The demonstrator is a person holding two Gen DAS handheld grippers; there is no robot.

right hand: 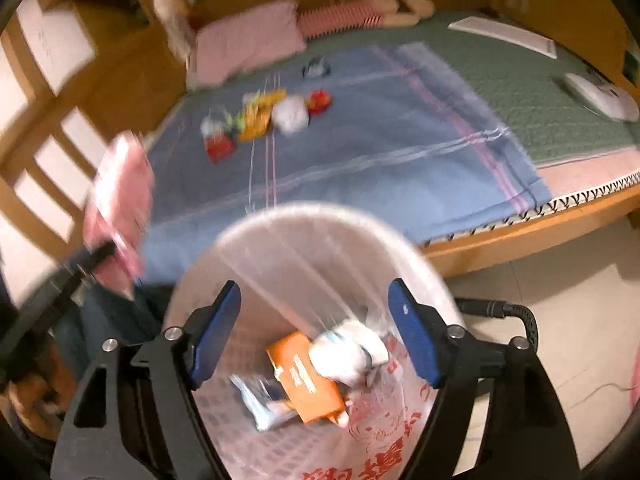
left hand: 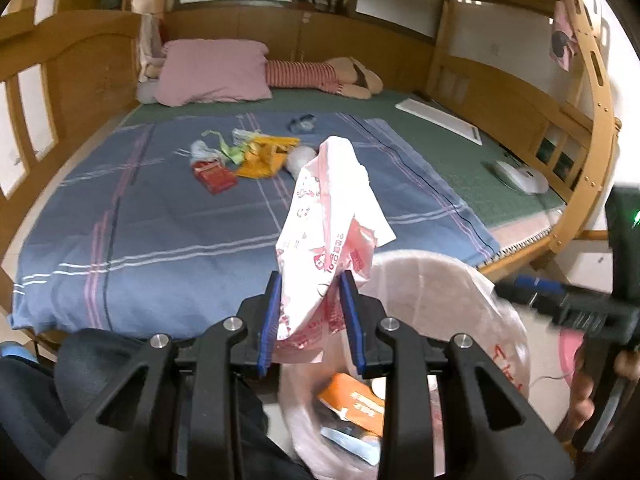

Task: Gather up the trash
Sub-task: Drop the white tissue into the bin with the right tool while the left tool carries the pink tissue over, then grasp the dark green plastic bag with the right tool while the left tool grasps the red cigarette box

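Observation:
My left gripper (left hand: 311, 280) is shut on a pink-and-white printed plastic bag (left hand: 332, 200), which stands up from the jaws beside the bin. The same bag (right hand: 120, 200) shows blurred at the left of the right wrist view. My right gripper (right hand: 314, 292) is open over the white lined trash bin (right hand: 304, 210), with nothing between its pads. Inside the bin lie an orange carton (right hand: 304, 380) and a white crumpled wad (right hand: 348, 352). On the blue bedspread (left hand: 160, 240) lies loose trash: a red pack (left hand: 214, 176), a yellow wrapper (left hand: 266, 156) and a bluish wrapper (left hand: 302, 123).
The bin (left hand: 420, 260) stands on the floor at the bed's near corner. A pink pillow (left hand: 212, 72), a striped plush toy (left hand: 320, 74), a flat white board (left hand: 440, 118) and a white oval device (left hand: 520, 176) lie on the bed. Wooden bed rails surround it. A black cable (right hand: 516, 312) runs by the bin.

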